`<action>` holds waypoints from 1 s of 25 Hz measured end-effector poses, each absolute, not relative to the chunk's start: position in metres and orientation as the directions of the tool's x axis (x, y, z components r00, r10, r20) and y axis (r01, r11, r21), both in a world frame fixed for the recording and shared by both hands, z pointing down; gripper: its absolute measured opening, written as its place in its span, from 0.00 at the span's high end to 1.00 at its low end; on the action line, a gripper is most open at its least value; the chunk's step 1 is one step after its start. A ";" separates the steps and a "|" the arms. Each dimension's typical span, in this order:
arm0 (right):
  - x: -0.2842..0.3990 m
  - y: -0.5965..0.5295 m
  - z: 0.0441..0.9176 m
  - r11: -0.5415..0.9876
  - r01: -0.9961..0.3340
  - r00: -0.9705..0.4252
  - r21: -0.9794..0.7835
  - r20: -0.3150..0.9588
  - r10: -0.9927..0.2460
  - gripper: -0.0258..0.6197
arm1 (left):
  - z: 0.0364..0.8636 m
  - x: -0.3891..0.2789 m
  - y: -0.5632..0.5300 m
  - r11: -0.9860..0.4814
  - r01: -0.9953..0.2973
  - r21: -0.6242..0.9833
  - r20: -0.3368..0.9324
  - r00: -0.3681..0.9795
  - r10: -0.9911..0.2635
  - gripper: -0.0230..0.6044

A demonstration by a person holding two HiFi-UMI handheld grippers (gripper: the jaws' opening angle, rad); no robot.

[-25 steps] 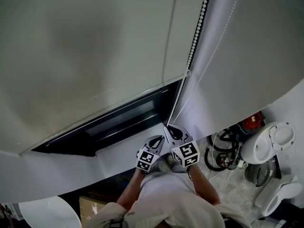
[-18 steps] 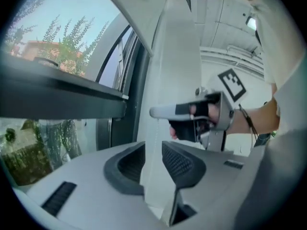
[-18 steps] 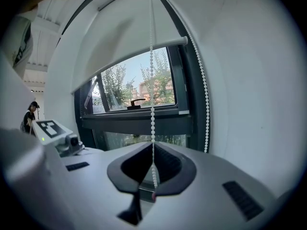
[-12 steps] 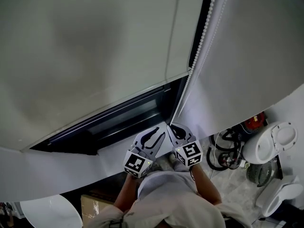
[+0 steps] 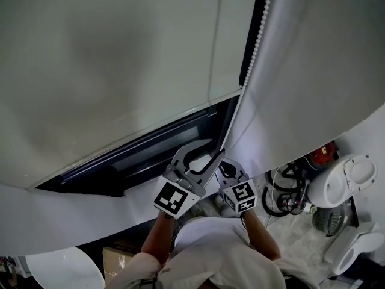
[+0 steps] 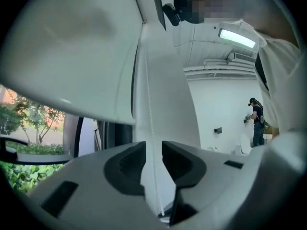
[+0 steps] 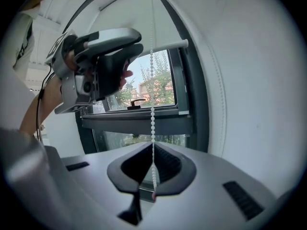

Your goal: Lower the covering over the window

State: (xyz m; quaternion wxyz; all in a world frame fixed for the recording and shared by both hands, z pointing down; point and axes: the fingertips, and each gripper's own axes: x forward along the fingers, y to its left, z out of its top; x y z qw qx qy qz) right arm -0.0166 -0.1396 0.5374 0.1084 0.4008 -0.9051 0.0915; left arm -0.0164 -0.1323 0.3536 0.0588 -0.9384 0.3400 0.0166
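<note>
The blind (image 5: 108,71) looks matt cloth, its bead chain (image 7: 152,104) glossy plastic, the window frame (image 7: 124,124) smooth dark metal.

My left claw (image 5: 212,150) and right claw (image 5: 224,168) are grey, black-padded, each carrying a marker cube (image 5: 171,198). My shirt (image 5: 210,254) is white.

White-walled workroom (a test space, it seems), roller blind (image 5: 108,71), window (image 5: 150,156), toilet (image 5: 340,186), coiled cables (image 5: 283,196).

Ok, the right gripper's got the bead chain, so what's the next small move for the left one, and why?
Probably close the left gripper on the bead chain. Its jaws stand apart with the chain between them, higher than the right gripper, which is shut on it. That readies the next pull.
</note>
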 end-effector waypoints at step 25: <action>-0.027 -0.129 0.590 0.692 -0.720 -0.643 -0.044 0.418 -0.642 0.95 | 0.386 0.003 -0.151 -0.714 -0.697 -0.075 -0.047 0.717 -0.695 0.94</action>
